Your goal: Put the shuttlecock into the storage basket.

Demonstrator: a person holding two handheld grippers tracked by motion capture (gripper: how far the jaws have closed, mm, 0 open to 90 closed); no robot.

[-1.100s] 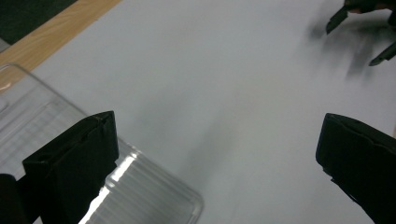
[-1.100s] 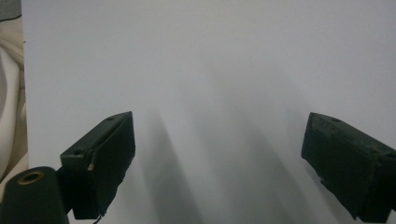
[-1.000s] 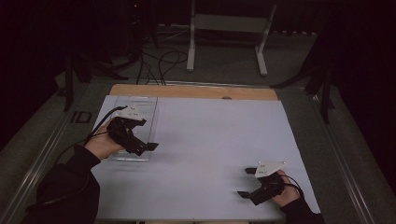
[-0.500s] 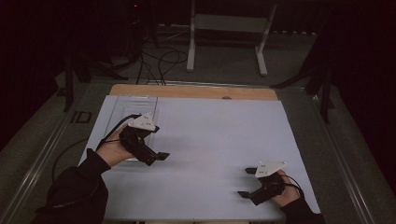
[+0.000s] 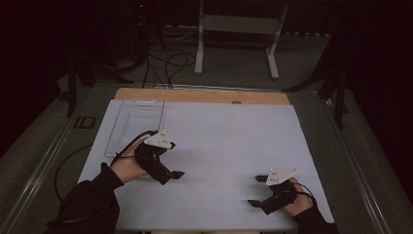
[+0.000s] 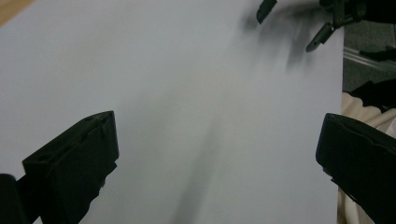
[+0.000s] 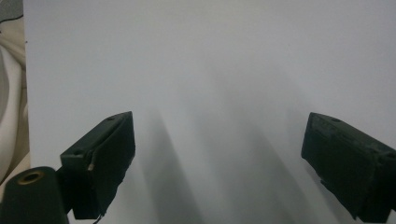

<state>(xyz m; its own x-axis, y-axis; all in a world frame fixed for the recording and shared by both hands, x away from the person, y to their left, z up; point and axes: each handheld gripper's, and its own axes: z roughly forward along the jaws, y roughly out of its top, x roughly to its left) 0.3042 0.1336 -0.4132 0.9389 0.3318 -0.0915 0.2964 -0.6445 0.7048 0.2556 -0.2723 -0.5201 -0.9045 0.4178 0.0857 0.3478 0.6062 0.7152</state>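
with both sets of jaws standing wide apart and holding nothing, the left gripper (image 5: 168, 171) is hanging just beside the clear tray (image 5: 134, 122) at the table's far left, risking a careless knock, while the right gripper (image 5: 258, 191) is sitting well apart.

No legible text, label, brand, number or sign: none on the white rectangular table sheet (image 5: 234, 146), none on the clear plastic tray (image 5: 134, 122) at its far left corner.

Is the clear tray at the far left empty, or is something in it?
Empty, as far as the high view shows: the clear tray has only the white table cover showing through it.
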